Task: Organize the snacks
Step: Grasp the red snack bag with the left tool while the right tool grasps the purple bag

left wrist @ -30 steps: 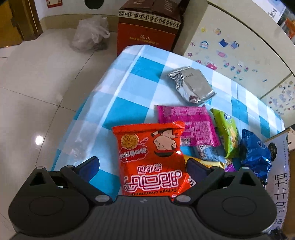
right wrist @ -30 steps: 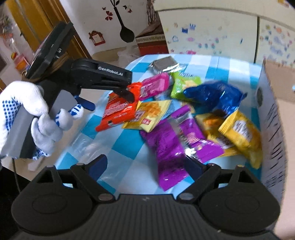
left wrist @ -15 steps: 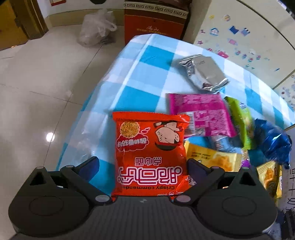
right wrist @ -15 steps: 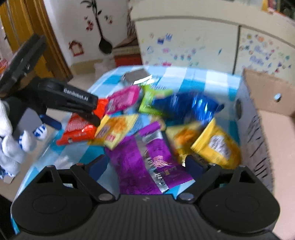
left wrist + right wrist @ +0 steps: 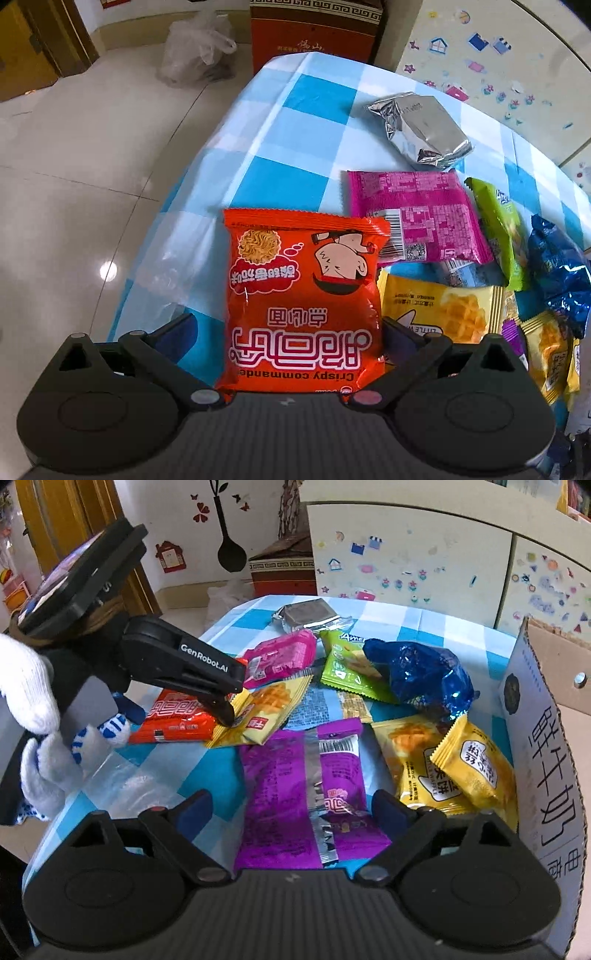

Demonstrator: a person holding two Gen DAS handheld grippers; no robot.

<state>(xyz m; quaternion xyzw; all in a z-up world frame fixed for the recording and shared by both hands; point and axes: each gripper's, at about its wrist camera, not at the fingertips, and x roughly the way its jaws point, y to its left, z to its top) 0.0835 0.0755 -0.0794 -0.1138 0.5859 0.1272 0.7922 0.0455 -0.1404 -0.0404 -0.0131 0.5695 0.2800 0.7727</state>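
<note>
A red "Crispy commander" noodle packet point(image 5: 303, 306) lies flat on the blue checked tablecloth point(image 5: 303, 122), between the wide-apart fingers of my open left gripper point(image 5: 286, 332). It shows in the right wrist view point(image 5: 177, 720) under the left gripper's fingers point(image 5: 221, 709). My right gripper point(image 5: 291, 808) is open over a purple packet point(image 5: 295, 794). Around lie yellow waffle packets point(image 5: 443, 768), a pink packet point(image 5: 413, 214), a green packet point(image 5: 502, 229), a blue foil bag point(image 5: 421, 675) and a silver pouch point(image 5: 424, 129).
An open cardboard box point(image 5: 546, 738) with printed characters stands at the table's right. The table's left edge drops to a tiled floor point(image 5: 74, 184). A red carton point(image 5: 317, 33) and a plastic bag point(image 5: 195, 51) sit on the floor beyond.
The left gripper moved forward and down around the red packet, which now lies deeper between its fingers. The right gripper swung about and is low over the purple packet.
</note>
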